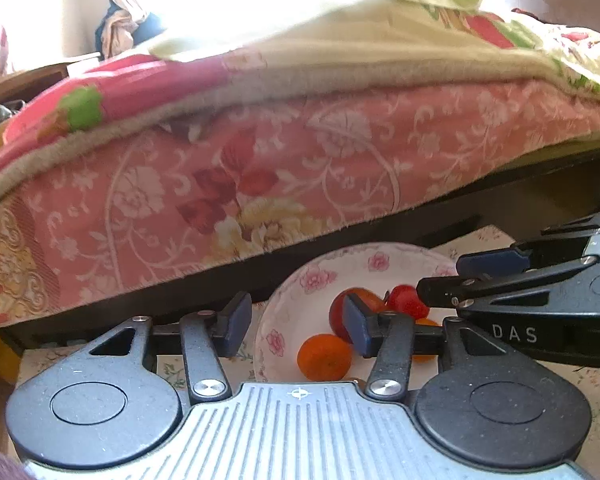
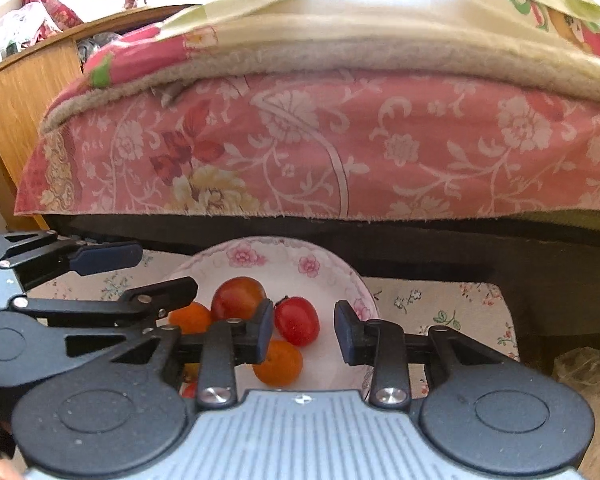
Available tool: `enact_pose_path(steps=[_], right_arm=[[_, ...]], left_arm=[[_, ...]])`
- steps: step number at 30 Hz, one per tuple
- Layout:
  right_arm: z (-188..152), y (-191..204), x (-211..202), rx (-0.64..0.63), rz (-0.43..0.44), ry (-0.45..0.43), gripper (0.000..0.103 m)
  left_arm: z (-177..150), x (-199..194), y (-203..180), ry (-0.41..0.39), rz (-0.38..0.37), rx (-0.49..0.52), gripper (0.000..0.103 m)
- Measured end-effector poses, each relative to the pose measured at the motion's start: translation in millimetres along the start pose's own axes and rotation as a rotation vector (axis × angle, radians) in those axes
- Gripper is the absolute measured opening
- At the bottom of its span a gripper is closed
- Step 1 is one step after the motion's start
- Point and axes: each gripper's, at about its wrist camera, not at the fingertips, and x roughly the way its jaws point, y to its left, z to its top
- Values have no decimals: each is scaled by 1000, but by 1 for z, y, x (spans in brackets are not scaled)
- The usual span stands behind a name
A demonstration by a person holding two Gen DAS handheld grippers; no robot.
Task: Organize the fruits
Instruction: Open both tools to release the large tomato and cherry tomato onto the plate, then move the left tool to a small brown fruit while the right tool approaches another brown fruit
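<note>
Two claws over one flowered plate (image 2: 284,258), both tilted downward. Left claw (image 1: 296,324) parted to a moderate gap, nothing between its blue pads (image 1: 236,322), poised above the plate's left rim. Right claw (image 2: 303,330) parted more narrowly, pads clear of any fruit, empty gap framing the plate's white floor just right of a small red fruit (image 2: 298,320). Whether its left pad (image 2: 265,332) touches that fruit or merely crosses in front of it: cannot tell.

On the plate, huddled toward its left and middle: a larger red-orange round fruit (image 2: 236,298) farthest back, the small red one just beside it on the right, one orange citrus (image 2: 280,364) nearest the camera, another orange one (image 2: 190,318) at the left, partly hidden behind the left claw's arm. Fruits touching or nearly so.

Beneath the plate, a surface under a pale cloth (image 2: 440,308) printed with small flowers; plate near the surface's far edge. Beyond that edge, a dark bed frame (image 2: 420,248), then a pink floral bedspread (image 2: 340,152) hanging over it, topped by a cream blanket (image 2: 360,48). At far left, a wooden cabinet (image 2: 24,96).
</note>
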Motion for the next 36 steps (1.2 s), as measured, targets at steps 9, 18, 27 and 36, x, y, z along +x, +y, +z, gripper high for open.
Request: enact_pose_path(steps=[9,18,27,36], right_arm=[[-2,8,-37,26,5,-18,38],[-27,23,-70,26,2,0,38],[-46,40,-90,12,16,15,38],[-61,52,-96,-2,30,40,38]], left_arm=[[1,-39,-2,1,-11,-32,60],[-18,-72,-10,34,-14,-11,60],[-38,-95,-12,69,-16,-22,59],[-49,-106,-10,95,-16,-8,56]])
